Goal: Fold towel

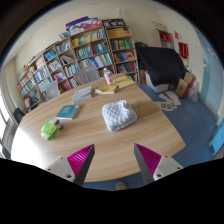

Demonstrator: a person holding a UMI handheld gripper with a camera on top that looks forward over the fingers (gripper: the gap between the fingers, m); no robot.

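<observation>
A crumpled pale grey-white towel (119, 115) lies on the round wooden table (100, 140), a little right of its middle and well beyond my fingers. My gripper (112, 160) hovers over the table's near edge. Its two fingers, each with a magenta pad (78, 160), stand wide apart with only bare tabletop between them. The gripper is open and holds nothing.
A green object (49, 129) and a teal book (68, 112) lie on the table's left part. Bottles (108, 76) and papers (120, 82) stand at its far side. Bookshelves (75, 55) line the back wall. A dark chair (160, 65) and clutter stand at the right.
</observation>
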